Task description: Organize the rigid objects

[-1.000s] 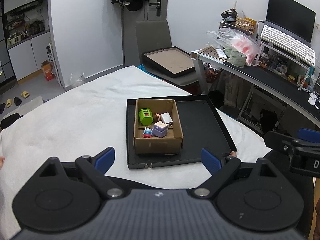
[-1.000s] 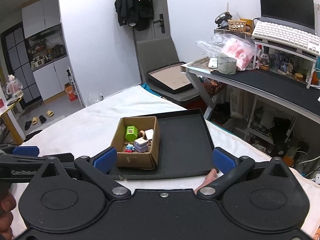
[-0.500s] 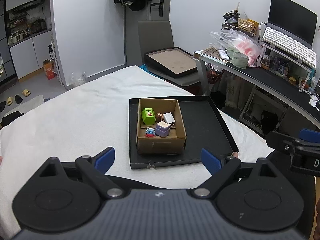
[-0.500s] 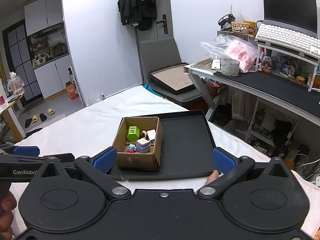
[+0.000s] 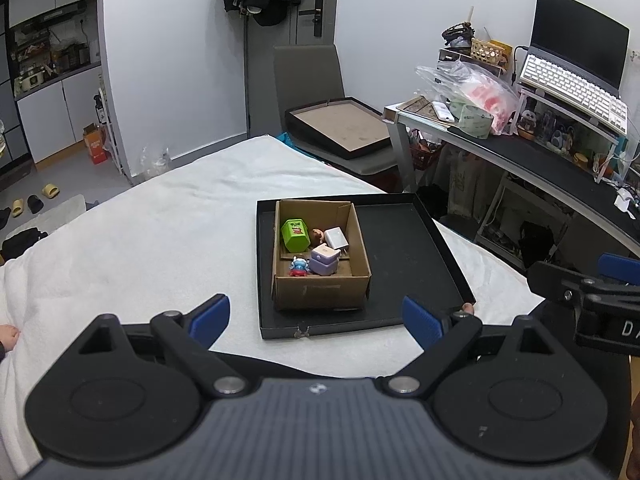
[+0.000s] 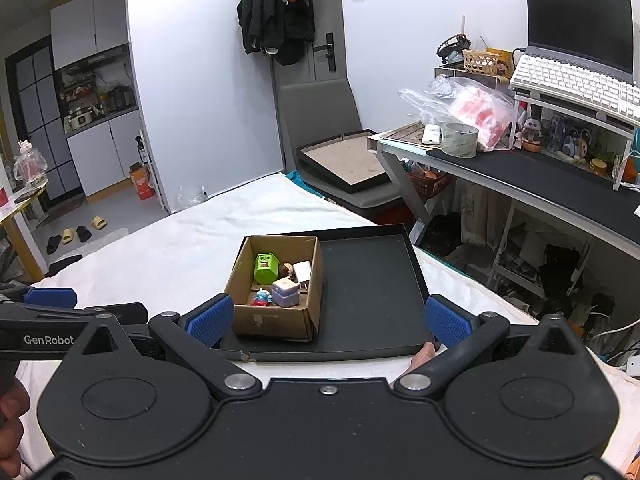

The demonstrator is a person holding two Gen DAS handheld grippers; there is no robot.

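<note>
Both claws stand wide open and hold nothing. Our left gripper point(image 5: 316, 318) and right gripper point(image 6: 329, 318) hang above the near edge of the tray point(image 5: 404, 256), clear of everything on it.

Over the last second, both views have drawn slightly nearer to the tray; no item has shifted, and the jaw spread is unchanged. We judge this a small repositioning, not a grasp.

The box point(image 5: 320, 296) sits in the left half of the tray, on the white sheet point(image 5: 160, 232). Inside it lie the green block point(image 5: 295, 235), the white plug point(image 5: 336, 239), the lilac case point(image 5: 324, 260), the small blue figure point(image 5: 298, 267) and a brown piece point(image 5: 318, 234) half hidden between block and plug. The tray's right half is bare.

This layout fits two stages: items gathered into the box as the finished result, or items waiting there to be set out on the tray. The pictures do not settle which.
</note>
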